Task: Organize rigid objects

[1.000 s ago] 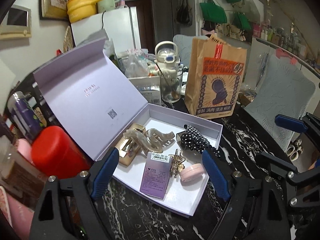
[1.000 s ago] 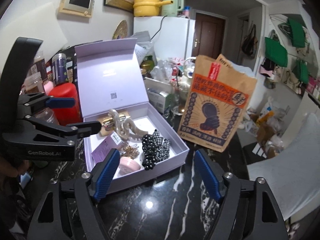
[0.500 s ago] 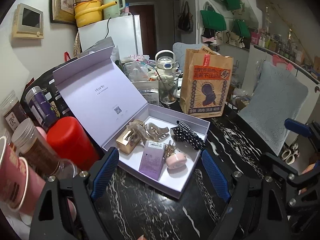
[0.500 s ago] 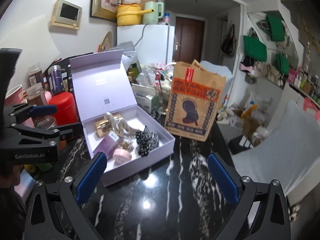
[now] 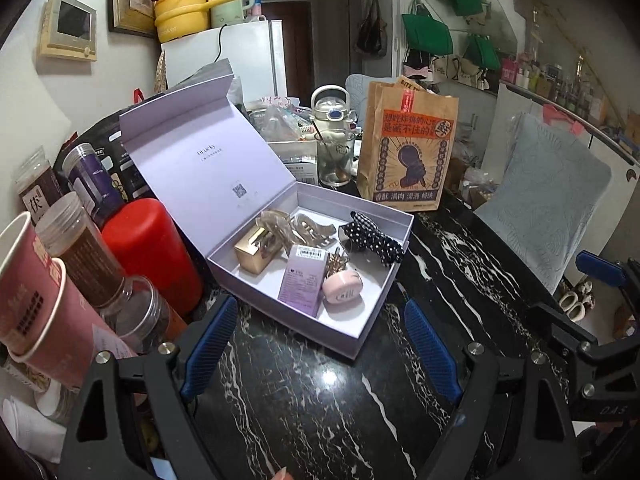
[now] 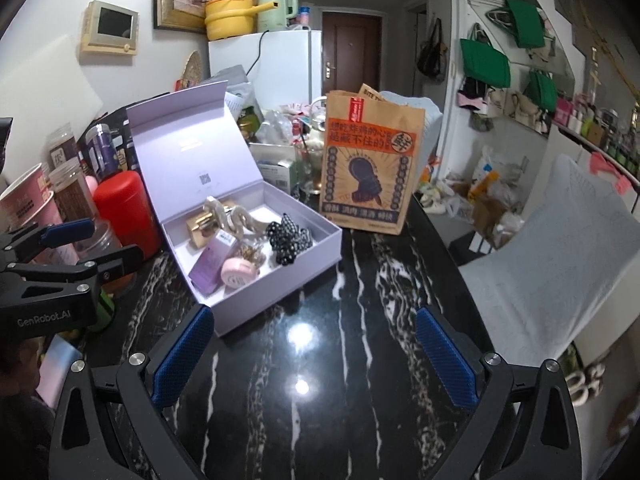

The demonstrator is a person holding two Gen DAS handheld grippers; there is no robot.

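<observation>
A lilac gift box lies on the black marble table with its lid standing up. Inside are a gold box, beige hair claws, a purple carton, a pink round case and a black dotted bow. My left gripper hangs open before the box's near edge, nothing between its fingers. My right gripper stands wide open over bare table, right of the box's corner. In the right wrist view the left gripper shows at the left edge.
A brown paper bag stands behind the box. A red canister, jars and pink paper cups crowd the left side. A glass and clutter sit at the back. A grey-covered chair is on the right.
Both grippers have drawn back from the box, which now looks smaller and farther. The right gripper's jaws have spread wider. The left gripper's opening looks the same.
</observation>
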